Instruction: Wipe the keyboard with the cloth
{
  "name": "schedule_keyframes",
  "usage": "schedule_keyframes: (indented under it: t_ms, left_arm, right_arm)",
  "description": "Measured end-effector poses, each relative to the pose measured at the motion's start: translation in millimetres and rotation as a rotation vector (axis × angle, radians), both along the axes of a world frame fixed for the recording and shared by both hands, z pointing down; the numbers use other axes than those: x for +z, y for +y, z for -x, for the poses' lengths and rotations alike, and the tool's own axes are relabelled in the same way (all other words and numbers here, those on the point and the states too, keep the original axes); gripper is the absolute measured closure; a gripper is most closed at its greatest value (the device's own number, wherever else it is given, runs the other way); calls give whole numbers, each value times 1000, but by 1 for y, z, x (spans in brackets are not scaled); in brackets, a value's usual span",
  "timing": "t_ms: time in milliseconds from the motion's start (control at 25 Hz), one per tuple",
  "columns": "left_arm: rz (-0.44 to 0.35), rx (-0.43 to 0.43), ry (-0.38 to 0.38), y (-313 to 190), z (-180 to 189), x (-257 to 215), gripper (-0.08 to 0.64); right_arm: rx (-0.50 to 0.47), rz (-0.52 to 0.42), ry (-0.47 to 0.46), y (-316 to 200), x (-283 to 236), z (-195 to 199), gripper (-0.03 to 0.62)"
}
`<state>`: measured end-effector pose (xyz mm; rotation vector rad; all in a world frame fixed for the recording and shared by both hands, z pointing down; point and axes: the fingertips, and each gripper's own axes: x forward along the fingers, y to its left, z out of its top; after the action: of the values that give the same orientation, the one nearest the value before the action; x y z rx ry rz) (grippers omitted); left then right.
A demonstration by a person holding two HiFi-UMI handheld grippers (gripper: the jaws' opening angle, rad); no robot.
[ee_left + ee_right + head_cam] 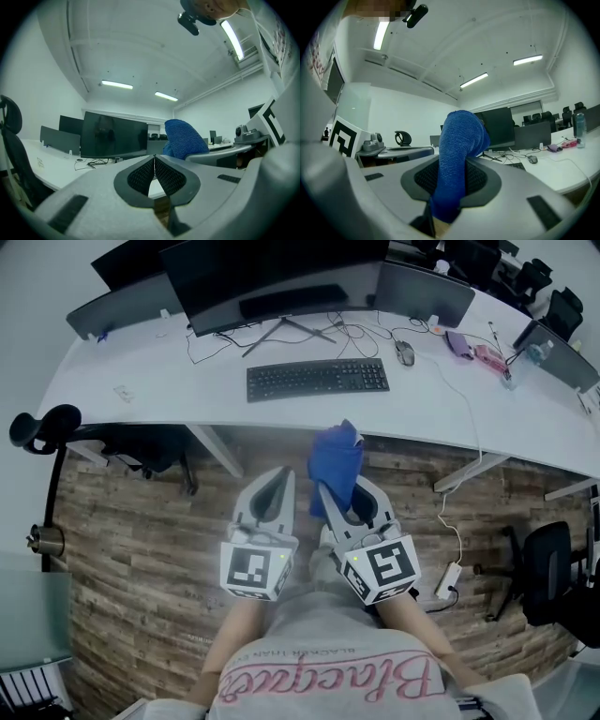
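Observation:
A black keyboard (318,379) lies on the white desk (169,381), in front of the dark monitor (272,277). My right gripper (339,486) is shut on a blue cloth (336,460), which sticks up past its tips; the blue cloth (457,159) fills the jaws in the right gripper view. My left gripper (274,482) is shut with nothing in it; its pads (154,172) meet at the tips. Both grippers hover over the wooden floor, short of the desk's front edge. The blue cloth (184,138) shows to the right in the left gripper view.
A mouse (405,352) and tangled cables (356,329) lie right of the keyboard. Pink items (478,352) sit further right. Office chairs stand at the left (42,427) and the lower right (548,568). A power strip (448,579) lies on the floor.

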<state>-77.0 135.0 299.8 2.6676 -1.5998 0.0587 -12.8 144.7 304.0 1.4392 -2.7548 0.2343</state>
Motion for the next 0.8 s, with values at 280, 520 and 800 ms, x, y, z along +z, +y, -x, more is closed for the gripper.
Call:
schedule_keyframes:
  t_ms: [280,520,800]
  left_arm:
    - [-6,-29,2,-73,-21,-2,554]
    - [8,-86,12,-133,-25,2,554]
    - [26,-107,8,-181,-32,13,554]
  right_arm:
    - [-40,14,1,-72,3,-18,491]
    - [-103,19,7,-134,5,-21,491]
    - [-142,42,18,-183,12,-24,491]
